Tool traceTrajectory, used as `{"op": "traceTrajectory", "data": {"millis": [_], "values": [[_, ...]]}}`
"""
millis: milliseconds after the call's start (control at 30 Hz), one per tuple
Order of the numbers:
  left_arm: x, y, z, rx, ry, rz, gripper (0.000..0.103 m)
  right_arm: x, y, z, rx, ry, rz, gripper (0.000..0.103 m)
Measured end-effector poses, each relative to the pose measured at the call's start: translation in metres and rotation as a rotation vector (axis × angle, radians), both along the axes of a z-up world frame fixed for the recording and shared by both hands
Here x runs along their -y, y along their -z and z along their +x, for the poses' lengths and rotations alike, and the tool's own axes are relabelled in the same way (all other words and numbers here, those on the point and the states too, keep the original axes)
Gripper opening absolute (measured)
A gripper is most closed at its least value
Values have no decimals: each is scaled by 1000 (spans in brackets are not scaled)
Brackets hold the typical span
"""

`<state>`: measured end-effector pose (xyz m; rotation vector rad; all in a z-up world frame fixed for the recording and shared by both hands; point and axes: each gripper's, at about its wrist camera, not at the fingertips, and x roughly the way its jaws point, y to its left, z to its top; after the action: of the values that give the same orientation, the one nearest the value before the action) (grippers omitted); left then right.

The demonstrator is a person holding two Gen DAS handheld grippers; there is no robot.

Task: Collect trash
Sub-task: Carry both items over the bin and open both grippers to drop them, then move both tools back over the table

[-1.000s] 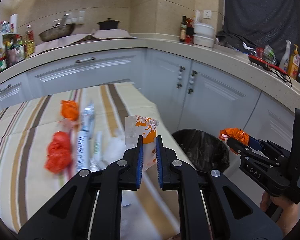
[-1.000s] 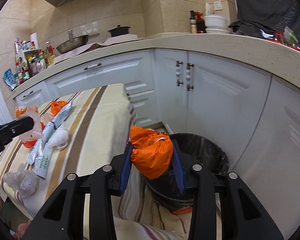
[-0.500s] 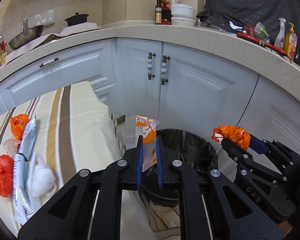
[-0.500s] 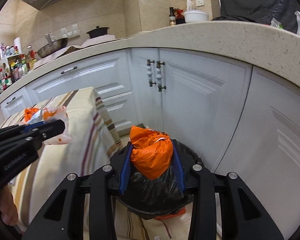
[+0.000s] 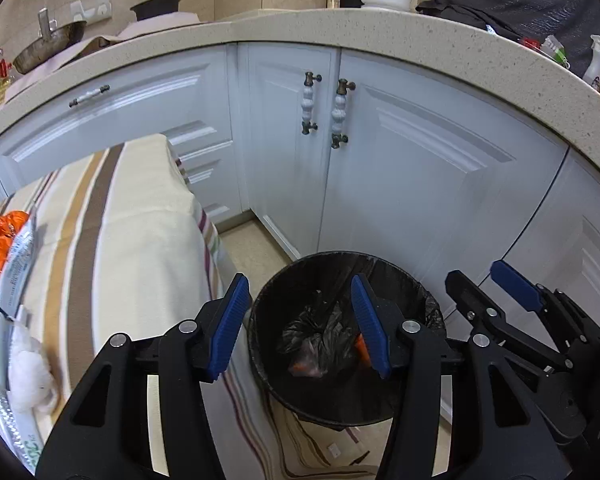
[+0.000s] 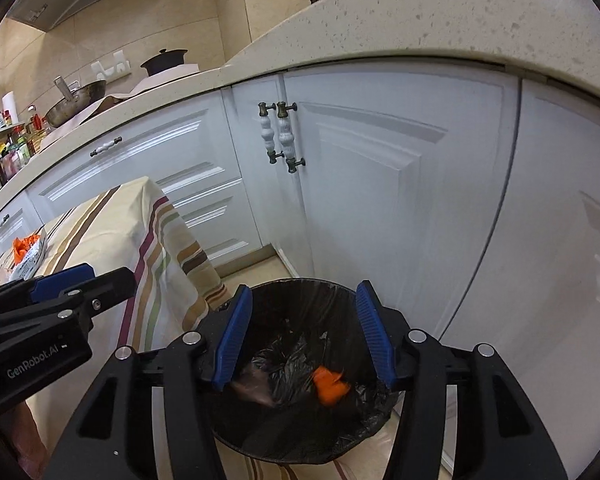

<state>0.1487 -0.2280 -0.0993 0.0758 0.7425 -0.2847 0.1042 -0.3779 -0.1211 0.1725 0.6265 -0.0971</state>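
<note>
A kitchen corner: white cabinets under a speckled counter, with a striped table beside a black-lined bin on the floor. Both grippers hang over the bin's mouth, which suits a drop straight into it. The left gripper has its jaws spread wide and empty; the right gripper is likewise parted, holding nothing. An orange scrap lies inside the bin on the crumpled liner, blurred, so its long axis and heading cannot be read. More trash waits at the table's far-left side: an orange wad, a silver wrapper lying lengthwise along the stripes, and a white tissue.
</note>
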Motion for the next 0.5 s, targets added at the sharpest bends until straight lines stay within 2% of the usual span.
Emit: {"op": "traceTrajectory", "data": {"millis": [233,500], "values": [[-26,-24,-29,67,-22,7,54,-11,-17,-22,16,15,-5,58],[-94,-55,-72,122,-100,-19,59,-46,-43,-50,59,-21,-6,62]]}}
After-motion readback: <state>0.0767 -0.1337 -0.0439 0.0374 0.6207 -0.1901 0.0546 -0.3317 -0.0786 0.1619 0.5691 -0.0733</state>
